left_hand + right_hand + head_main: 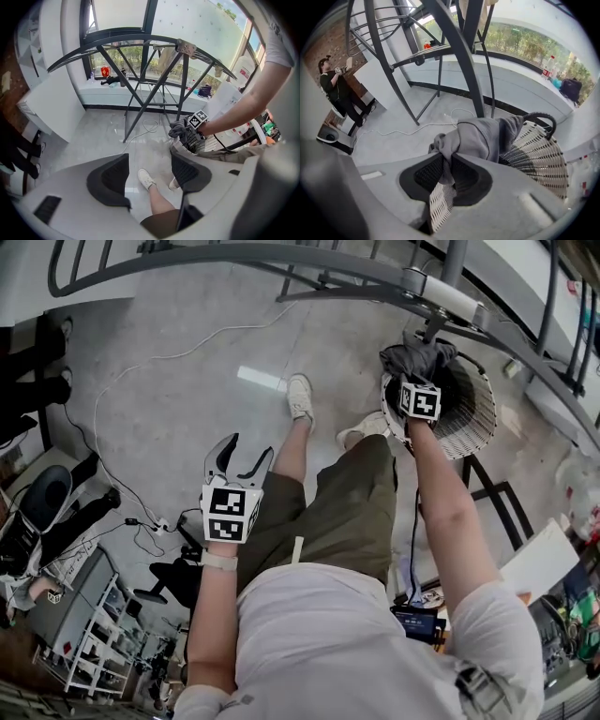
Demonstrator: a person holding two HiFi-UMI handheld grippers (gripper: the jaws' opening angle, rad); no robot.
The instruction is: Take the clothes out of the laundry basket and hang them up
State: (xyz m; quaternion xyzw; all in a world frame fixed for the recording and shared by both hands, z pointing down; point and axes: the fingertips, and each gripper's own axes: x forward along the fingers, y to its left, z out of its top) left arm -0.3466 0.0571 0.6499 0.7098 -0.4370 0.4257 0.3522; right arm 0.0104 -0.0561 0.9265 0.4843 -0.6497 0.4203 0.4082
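Note:
A white slatted laundry basket (473, 413) stands on the floor at the right, also visible in the right gripper view (536, 152) and the left gripper view (213, 143). A grey garment (480, 138) bulges over its rim. My right gripper (446, 171) is shut on a fold of that garment (417, 360), the cloth pinched between the dark pads. My left gripper (239, 460) hangs over the floor beside the person's leg, open and with nothing in it (150, 176). The dark metal drying rack (281, 263) arches above the basket.
The rack's crossed legs (150, 89) stand on the grey floor with a white cable (159, 357) running past. The person's white shoes (300, 395) are planted left of the basket. A black stand (492, 493) sits by the basket, shelving (89, 624) at lower left, and another person (340, 91) stands in the background.

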